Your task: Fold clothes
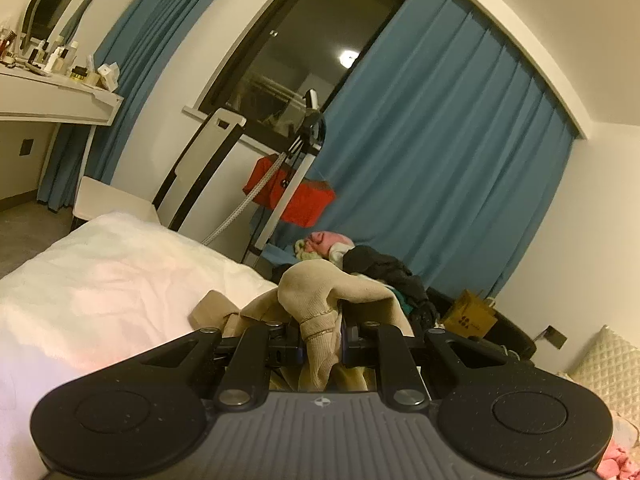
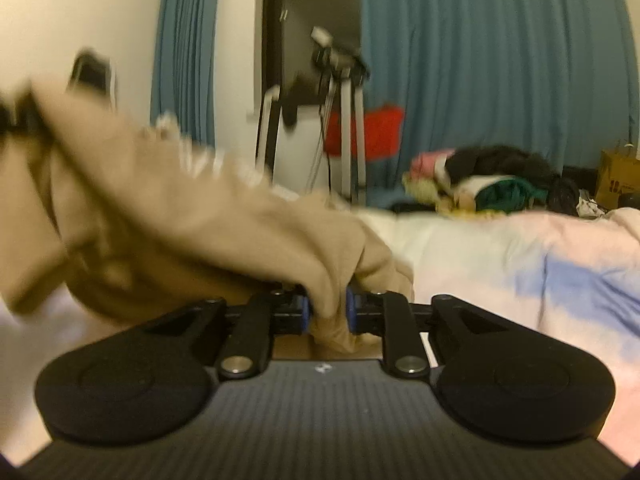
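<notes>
Both the left gripper (image 1: pixel 323 346) and the right gripper (image 2: pixel 328 307) are clamped on a beige knit garment (image 2: pixel 192 224), held up over the white bed (image 1: pixel 100 280). The fabric looks soft, light and floppy, best pinched at hems or cuffs. Motion blur hides its shape; a pile of clothes (image 2: pixel 492 184) lies beyond.
</notes>
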